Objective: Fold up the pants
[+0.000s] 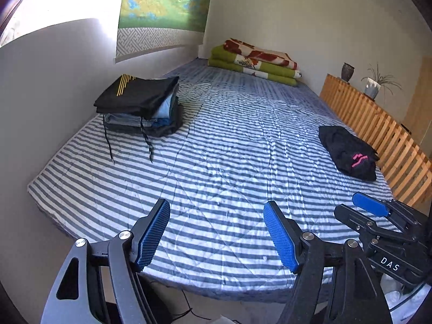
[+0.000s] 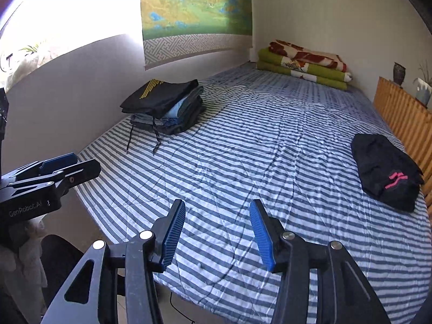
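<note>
Black pants with a pink mark [image 1: 348, 152] [image 2: 386, 171] lie bunched at the right side of the striped bed [image 1: 216, 162] [image 2: 270, 162], close to the wooden rail. At the far left stands a stack of folded clothes [image 1: 140, 105] [image 2: 166, 106], black with yellow stripes on top, drawstrings trailing. My left gripper [image 1: 217, 213] hovers open over the bed's near edge, nothing between its blue pads. My right gripper [image 2: 217, 213] is open too and holds nothing; it also shows in the left wrist view as the right gripper [image 1: 378, 210].
Folded green and red blankets [image 1: 256, 62] [image 2: 305, 63] lie at the bed's far end. A slatted wooden rail [image 1: 378, 124] [image 2: 405, 118] runs along the right side, with a vase [image 1: 347, 72] and a potted plant [image 1: 374, 86] behind it. A wall borders the left side.
</note>
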`<action>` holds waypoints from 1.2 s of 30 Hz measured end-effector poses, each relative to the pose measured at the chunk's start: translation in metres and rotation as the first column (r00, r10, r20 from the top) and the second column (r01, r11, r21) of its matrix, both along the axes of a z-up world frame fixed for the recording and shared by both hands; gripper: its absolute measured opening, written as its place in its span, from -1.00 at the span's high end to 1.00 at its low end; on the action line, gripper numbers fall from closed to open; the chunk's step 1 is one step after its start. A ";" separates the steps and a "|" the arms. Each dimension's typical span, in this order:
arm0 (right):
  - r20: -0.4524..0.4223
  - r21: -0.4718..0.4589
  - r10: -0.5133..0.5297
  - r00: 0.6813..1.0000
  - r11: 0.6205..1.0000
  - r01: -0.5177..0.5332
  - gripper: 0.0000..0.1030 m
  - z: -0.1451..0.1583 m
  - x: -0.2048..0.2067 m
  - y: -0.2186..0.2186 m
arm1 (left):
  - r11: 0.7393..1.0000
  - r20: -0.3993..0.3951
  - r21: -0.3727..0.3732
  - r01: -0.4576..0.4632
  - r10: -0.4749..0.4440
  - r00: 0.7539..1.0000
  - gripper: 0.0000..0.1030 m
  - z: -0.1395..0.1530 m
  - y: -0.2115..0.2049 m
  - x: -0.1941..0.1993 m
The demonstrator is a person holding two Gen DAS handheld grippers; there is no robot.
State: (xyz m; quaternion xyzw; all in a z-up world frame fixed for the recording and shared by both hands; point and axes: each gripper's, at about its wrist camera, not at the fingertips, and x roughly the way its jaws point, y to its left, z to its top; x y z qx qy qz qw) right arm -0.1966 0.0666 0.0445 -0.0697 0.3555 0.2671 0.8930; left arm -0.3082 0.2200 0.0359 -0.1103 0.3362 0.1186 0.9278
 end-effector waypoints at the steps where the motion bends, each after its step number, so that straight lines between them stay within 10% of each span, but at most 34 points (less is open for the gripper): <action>1: -0.008 0.000 -0.009 1.000 1.000 0.009 0.11 -0.004 -0.004 -0.004 | 1.000 -0.009 0.009 -0.001 0.001 1.000 -0.46 -0.005 -0.004 -0.003; 14: -0.011 -0.019 -0.128 0.992 0.992 0.128 -0.24 -0.015 -0.033 -0.041 | 0.999 -0.040 0.049 -0.021 0.023 0.999 -0.69 -0.015 -0.012 -0.030; 36: 0.040 -0.021 -0.156 0.987 0.987 0.157 -0.29 -0.017 -0.025 -0.050 | 0.995 -0.041 0.094 -0.022 0.026 0.999 -0.71 -0.008 -0.015 -0.009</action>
